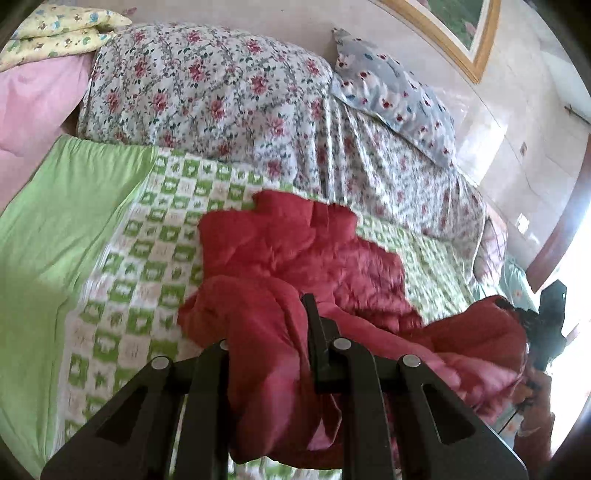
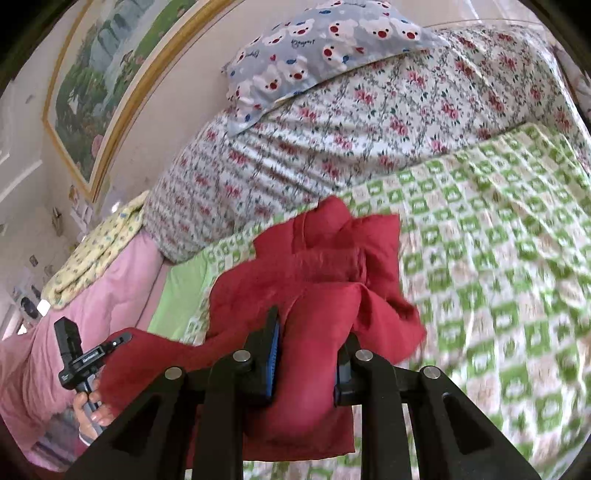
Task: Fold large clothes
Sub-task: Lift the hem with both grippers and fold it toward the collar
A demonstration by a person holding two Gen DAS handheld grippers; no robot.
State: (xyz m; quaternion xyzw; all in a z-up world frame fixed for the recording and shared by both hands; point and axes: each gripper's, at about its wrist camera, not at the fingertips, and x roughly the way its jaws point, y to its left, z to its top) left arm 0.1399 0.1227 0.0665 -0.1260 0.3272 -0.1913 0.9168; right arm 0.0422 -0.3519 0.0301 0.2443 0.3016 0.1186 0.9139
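A red puffy jacket (image 1: 295,254) lies bunched on a green-and-white checked bedspread (image 1: 140,236). My left gripper (image 1: 269,332) is shut on a thick fold of the jacket, whose fabric hides the left finger; the right finger (image 1: 314,325) shows. In the right wrist view my right gripper (image 2: 312,339) is shut on another bunch of the red jacket (image 2: 314,280), which bulges between the blue-padded fingers (image 2: 274,350). The jacket's far end rests on the bedspread (image 2: 498,258). The other gripper shows at the edge of each view, the right one (image 1: 550,325) and the left one (image 2: 79,358), both touching red fabric.
A floral quilt (image 1: 207,85) is heaped at the head of the bed, with a blue bear-print pillow (image 1: 399,96) on it. A pink blanket (image 1: 33,107) and a yellow quilt (image 1: 62,33) lie at the side. A framed picture (image 2: 99,81) hangs on the wall.
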